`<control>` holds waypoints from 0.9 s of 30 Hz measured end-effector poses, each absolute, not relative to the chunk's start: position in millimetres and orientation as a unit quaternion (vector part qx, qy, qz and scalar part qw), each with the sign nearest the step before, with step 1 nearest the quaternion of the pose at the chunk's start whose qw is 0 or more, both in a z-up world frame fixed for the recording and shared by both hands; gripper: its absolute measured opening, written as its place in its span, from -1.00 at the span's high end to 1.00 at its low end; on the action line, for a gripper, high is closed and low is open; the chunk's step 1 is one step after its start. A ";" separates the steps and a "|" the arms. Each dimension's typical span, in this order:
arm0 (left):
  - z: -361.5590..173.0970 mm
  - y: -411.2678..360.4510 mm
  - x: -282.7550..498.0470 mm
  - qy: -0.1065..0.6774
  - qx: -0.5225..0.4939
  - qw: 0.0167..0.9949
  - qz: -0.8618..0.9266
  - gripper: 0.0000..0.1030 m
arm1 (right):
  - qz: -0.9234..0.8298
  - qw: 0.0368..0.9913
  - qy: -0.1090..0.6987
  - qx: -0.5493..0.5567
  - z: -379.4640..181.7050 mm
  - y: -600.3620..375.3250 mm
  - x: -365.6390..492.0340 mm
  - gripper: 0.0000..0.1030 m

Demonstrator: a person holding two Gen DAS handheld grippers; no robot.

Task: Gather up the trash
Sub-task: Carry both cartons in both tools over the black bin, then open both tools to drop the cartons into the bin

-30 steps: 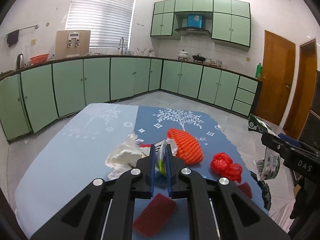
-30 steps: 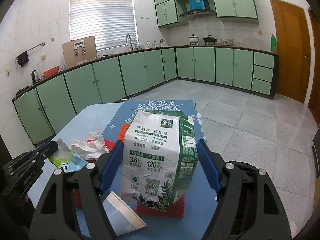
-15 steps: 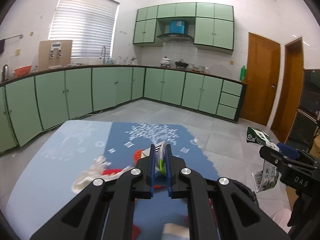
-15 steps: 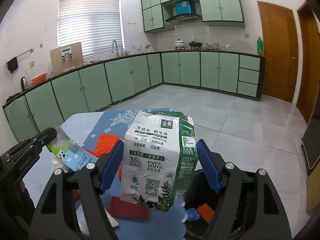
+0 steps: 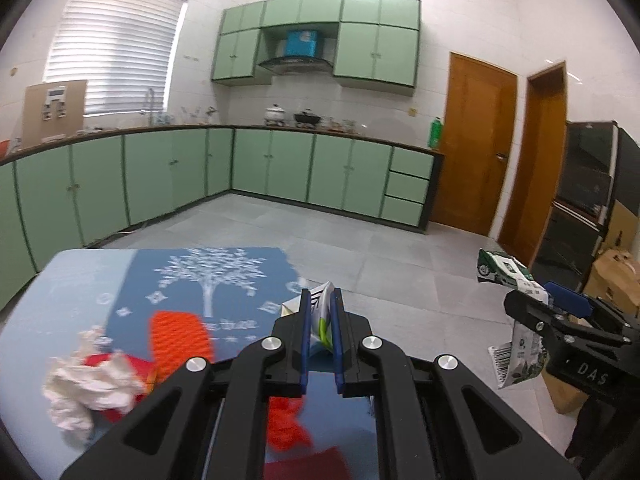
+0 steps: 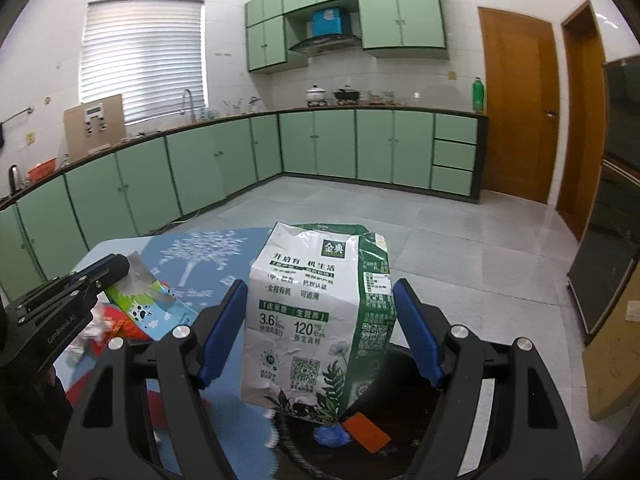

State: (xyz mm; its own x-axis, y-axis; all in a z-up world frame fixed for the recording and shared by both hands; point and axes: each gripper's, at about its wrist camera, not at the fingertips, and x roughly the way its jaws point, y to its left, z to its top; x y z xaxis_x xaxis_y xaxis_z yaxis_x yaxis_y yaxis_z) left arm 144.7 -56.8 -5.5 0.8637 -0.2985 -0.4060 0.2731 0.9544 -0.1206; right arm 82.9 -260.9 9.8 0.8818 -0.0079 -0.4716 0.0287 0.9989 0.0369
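Note:
My left gripper (image 5: 320, 322) is shut on a flattened blue, green and white drink carton (image 5: 322, 316), held above the table's right part; the carton also shows in the right wrist view (image 6: 148, 300). My right gripper (image 6: 320, 320) holds a white and green milk carton (image 6: 316, 312) between its blue pads, over a dark bin (image 6: 404, 412) with blue and orange trash inside. On the blue tablecloth (image 5: 208, 276) lie a crumpled white tissue (image 5: 86, 390), an orange foam net (image 5: 180, 338) and red scraps (image 5: 286, 426).
The table's right edge borders grey tiled floor (image 5: 360, 248). Green cabinets (image 5: 280, 168) line the far walls. Wooden doors (image 5: 476, 152) and a dark appliance (image 5: 588, 200) stand at the right, with cardboard boxes (image 5: 612, 280) near it.
Both grippers have swung to the right with their cartons. The right gripper's milk carton now hangs over the bin, and the table's trash has slid left in view.

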 end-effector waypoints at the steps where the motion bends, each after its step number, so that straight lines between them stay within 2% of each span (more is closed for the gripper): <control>1: -7.1 -61.8 145.2 0.216 -0.028 0.964 -0.152 0.82 | -0.016 0.969 0.246 0.023 5.6 -268.9 83.7 -0.40; 20: -72.2 -178.5 203.5 0.290 0.016 0.934 -0.208 0.82 | -0.067 0.937 0.338 0.047 -91.4 -348.8 133.2 -0.41; 22: -76.2 -180.4 210.1 0.301 0.009 0.930 -0.209 0.80 | -0.069 0.934 0.347 0.053 -99.7 -351.0 140.4 -0.51; 23: -76.7 -178.4 212.2 0.303 0.007 0.929 -0.210 0.78 | -0.070 0.933 0.349 0.054 -101.5 -351.2 142.3 -0.59; 25: -77.2 -177.9 214.3 0.307 0.004 0.928 -0.211 0.57 | -0.073 0.931 0.353 0.055 -104.1 -350.3 143.8 -0.61; 27: -76.1 -173.1 214.8 0.306 -0.001 0.929 -0.208 0.44 | -0.074 0.931 0.354 0.057 -104.5 -349.7 144.7 -0.67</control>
State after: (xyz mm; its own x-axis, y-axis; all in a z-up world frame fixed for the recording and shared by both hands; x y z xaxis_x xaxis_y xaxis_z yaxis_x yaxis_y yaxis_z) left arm 214.8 -173.1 -76.1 0.7262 -0.3878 -0.5677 0.3863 0.9132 -0.1296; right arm 144.7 -349.7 -104.5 0.7389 -0.0977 -0.6667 0.1788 0.9824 0.0542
